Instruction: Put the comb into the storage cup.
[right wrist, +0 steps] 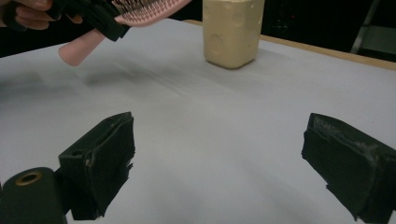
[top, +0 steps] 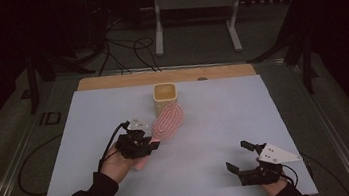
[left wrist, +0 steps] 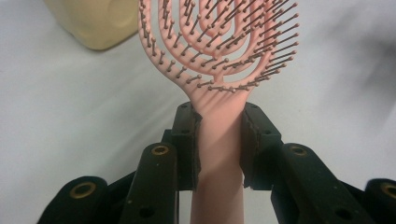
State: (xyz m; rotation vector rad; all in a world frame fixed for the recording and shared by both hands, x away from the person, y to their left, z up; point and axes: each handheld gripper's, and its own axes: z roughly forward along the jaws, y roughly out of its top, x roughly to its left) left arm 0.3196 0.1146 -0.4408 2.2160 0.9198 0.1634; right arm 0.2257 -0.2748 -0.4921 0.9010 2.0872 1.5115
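A pink vented hairbrush is lifted above the white table sheet, its bristled head pointing toward a cream square cup standing at the back centre. My left gripper is shut on the brush's handle, both pads pressing its sides just below the head. The cup's corner lies beyond the brush at the upper left. My right gripper rests low near the table's front right, jaws wide open with nothing between them. From there the brush and the cup stand farther off.
A white sheet covers the table, with a wooden strip along its far edge. Cables and a metal frame lie on the dark floor beyond.
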